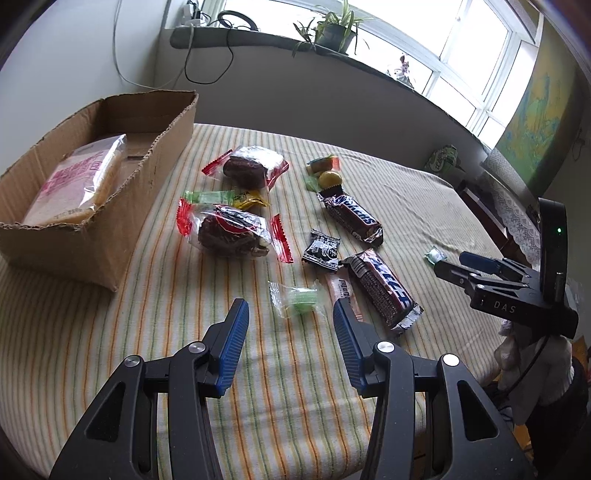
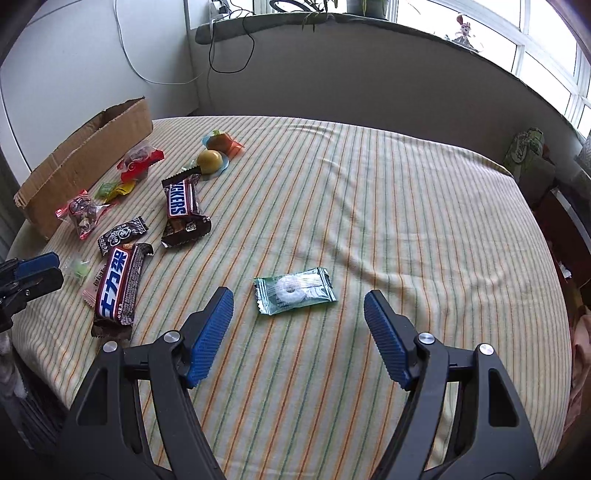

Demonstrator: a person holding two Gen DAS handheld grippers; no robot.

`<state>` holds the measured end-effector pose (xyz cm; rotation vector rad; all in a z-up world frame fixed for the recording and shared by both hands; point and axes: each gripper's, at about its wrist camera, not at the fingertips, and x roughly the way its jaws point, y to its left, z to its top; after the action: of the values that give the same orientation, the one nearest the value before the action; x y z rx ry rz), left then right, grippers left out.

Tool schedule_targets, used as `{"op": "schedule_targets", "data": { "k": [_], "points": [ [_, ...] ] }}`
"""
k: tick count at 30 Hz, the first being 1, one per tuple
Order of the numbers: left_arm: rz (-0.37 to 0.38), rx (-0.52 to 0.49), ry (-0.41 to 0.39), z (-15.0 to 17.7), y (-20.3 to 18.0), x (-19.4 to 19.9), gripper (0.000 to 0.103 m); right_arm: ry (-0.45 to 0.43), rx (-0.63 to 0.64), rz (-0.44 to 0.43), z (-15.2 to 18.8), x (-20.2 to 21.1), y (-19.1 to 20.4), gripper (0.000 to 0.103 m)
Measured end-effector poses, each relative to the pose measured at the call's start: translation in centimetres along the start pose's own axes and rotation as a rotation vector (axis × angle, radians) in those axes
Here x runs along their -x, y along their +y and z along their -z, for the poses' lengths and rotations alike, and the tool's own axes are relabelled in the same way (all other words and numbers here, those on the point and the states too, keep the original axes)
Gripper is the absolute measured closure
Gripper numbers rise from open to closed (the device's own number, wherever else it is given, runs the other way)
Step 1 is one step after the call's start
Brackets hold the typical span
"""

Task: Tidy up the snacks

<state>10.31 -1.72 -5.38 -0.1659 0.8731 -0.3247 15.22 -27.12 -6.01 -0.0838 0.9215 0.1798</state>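
Observation:
A cardboard box [image 1: 110,206] at the left holds a wrapped pack of biscuits [image 1: 77,177]. Snacks lie loose on the striped cloth: two chocolate cakes in clear wrap [image 1: 231,232], two Snickers bars [image 1: 384,286], a black sweet [image 1: 322,251]. My left gripper [image 1: 290,308] is open and empty, just before a green sweet in clear wrap [image 1: 301,297]. My right gripper [image 2: 299,299] is open and empty, its fingers either side of a green mint packet [image 2: 295,290]. The right gripper also shows in the left wrist view [image 1: 458,264].
Jelly cups [image 1: 328,173] and small green and yellow sweets [image 1: 229,197] lie behind the cakes. A thin pink stick pack [image 1: 341,291] lies beside the near Snickers bar. The table [image 2: 406,221] ends at a wall with a windowsill and plants [image 1: 332,29].

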Motion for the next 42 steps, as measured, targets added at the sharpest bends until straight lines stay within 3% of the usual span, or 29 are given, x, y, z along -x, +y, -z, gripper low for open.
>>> {"op": "schedule_targets", "data": {
  "k": [16,20,23,26,29,38,40,42],
  "points": [
    [-0.078,-0.100,0.048,-0.9,-1.7,-2.7,0.057,0.052,0.069,-0.035,-1.1,-1.8,0.3,0.028],
    [-0.096,-0.120,0.032,-0.5,-2.0,-2.7,0.057,0.044,0.071,-0.037,-0.7,-1.6,0.4,0.035],
    [-0.112,-0.128,0.013,0.0,-2.1,-2.4,0.065,0.040,0.066,-0.037,-0.7,-1.5,0.3,0.040],
    [-0.125,-0.137,-0.001,0.3,-2.0,-2.3,0.071,0.034,0.060,-0.036,-0.7,-1.4,0.1,0.057],
    [-0.125,-0.130,-0.010,0.5,-1.8,-2.0,0.083,0.032,0.069,-0.037,-0.5,-1.2,0.3,0.062],
    [-0.106,-0.117,-0.027,0.8,-1.6,-1.4,0.086,0.010,0.062,-0.031,-0.4,-0.5,0.4,0.068],
    [-0.100,-0.110,-0.031,0.8,-1.5,-1.2,0.086,0.003,0.057,-0.029,-0.4,-0.3,0.3,0.074],
    [-0.094,-0.101,-0.036,0.6,-1.3,-1.1,0.086,-0.015,0.053,-0.024,-0.5,0.3,0.3,0.085]
  ]
}}
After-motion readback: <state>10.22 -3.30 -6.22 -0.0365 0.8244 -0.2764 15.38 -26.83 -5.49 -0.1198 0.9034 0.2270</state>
